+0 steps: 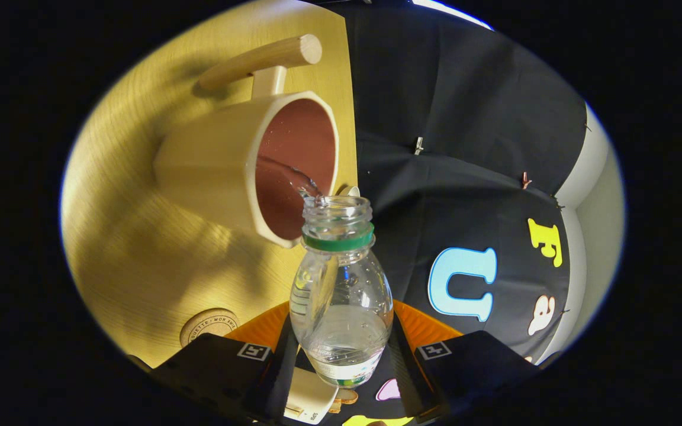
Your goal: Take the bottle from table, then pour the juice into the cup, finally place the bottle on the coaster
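Note:
My gripper (341, 355) is shut on a clear plastic bottle (341, 307) with a green neck ring and no cap. The view is rolled on its side, so the bottle is tipped over. Its open mouth (337, 207) sits at the rim of a cream cup (246, 165) with a dark red inside and a wooden handle (261, 59). A thin stream of clear liquid runs from the mouth into the cup. Some liquid is left in the bottle. A round cork coaster (209, 326) lies on the light wooden table (140, 248), close to one finger.
The table's edge runs just past the cup, with the black cloth wall (471, 136) beyond it. A small white object (308, 396) shows between the fingers under the bottle's base.

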Demonstrator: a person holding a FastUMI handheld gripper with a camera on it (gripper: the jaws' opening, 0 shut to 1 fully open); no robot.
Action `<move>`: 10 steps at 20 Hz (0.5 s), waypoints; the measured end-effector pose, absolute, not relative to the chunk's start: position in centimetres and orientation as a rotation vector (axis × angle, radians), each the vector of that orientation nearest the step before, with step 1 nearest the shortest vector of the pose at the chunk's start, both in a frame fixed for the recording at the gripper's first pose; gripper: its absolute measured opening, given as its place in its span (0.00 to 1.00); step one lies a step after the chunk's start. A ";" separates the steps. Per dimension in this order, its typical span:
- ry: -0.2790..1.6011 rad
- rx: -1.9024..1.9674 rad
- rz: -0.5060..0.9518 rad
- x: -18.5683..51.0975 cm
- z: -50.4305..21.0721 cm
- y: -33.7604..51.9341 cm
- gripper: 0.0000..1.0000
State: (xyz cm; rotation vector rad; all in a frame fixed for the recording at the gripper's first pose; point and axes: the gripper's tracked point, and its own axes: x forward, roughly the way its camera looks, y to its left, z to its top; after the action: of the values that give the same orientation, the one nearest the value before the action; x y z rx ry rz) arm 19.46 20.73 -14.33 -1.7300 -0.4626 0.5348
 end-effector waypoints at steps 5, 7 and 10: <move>-0.494 -1.770 0.541 19.3 -14.3 20.9 0.74; -0.508 -1.790 0.548 19.2 -14.4 20.9 0.74; -0.533 -1.814 0.554 19.3 -14.1 21.1 0.74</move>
State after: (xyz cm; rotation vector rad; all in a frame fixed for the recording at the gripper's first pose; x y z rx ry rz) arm 19.33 21.09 -14.13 -1.8142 -0.5330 0.5542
